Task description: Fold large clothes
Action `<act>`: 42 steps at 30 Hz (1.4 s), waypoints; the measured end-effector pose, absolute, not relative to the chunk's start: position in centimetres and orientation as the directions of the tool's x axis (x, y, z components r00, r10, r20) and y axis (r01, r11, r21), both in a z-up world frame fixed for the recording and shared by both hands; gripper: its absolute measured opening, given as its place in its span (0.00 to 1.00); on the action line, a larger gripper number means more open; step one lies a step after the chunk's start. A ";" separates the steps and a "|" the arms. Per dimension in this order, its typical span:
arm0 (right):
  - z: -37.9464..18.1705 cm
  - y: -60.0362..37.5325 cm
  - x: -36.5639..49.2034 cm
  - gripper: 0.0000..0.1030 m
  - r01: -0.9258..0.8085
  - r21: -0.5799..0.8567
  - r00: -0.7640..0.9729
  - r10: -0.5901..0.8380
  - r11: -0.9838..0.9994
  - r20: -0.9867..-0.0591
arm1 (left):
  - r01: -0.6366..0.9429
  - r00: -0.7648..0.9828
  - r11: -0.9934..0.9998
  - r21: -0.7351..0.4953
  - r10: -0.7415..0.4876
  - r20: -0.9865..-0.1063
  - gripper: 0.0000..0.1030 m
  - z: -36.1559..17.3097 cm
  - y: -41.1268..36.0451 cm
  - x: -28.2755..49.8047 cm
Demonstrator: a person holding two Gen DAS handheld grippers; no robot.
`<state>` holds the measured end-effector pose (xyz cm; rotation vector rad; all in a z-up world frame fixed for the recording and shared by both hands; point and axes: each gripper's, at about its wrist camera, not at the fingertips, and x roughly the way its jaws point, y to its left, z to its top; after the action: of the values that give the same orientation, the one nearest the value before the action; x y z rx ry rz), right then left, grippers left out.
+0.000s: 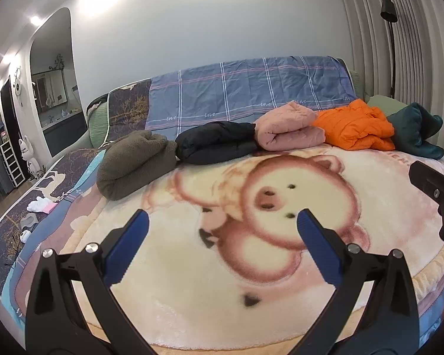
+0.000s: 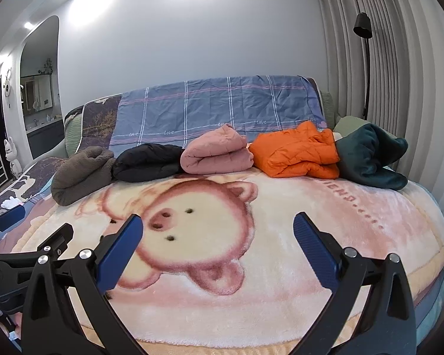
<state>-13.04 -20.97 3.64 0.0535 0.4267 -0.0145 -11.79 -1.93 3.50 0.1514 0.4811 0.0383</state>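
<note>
Several folded garments lie in a row at the far side of the bed: an olive fleece [image 1: 133,164] [image 2: 80,173], a black jacket [image 1: 216,142] [image 2: 146,162], a pink quilted one [image 1: 287,127] [image 2: 216,153], an orange puffer [image 1: 355,127] [image 2: 296,153] and a dark teal one [image 1: 414,131] [image 2: 370,156]. My left gripper [image 1: 222,222] is open and empty above the pig-print blanket [image 1: 192,281]. My right gripper [image 2: 217,227] is open and empty above the same blanket [image 2: 310,195]. Each gripper shows at the other view's edge: the right one [image 1: 435,192] and the left one [image 2: 29,251].
A blue plaid sheet [image 1: 251,91] [image 2: 216,106] drapes over the headboard. White and pink small items [image 1: 41,207] lie at the bed's left edge. A black floor lamp [image 1: 390,29] [image 2: 365,59] stands by the curtains on the right. A doorway and shelves are at far left.
</note>
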 end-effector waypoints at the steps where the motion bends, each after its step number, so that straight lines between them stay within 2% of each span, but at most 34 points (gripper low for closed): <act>1: 3.6 -20.9 -13.0 0.99 0.026 0.047 0.911 -0.004 0.999 -0.413 | 0.001 0.886 0.988 0.153 0.070 -0.459 0.98 3.4 -1.8 -11.7; 42: 2.7 -21.7 -12.7 0.99 0.062 0.038 0.900 -0.040 0.997 -0.433 | 0.024 0.874 0.988 0.154 0.054 -0.482 0.98 2.1 -2.0 -11.0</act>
<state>-12.72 -21.66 2.74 0.0512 0.4471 -0.0529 -11.03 -2.03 2.15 0.1570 0.5070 0.0156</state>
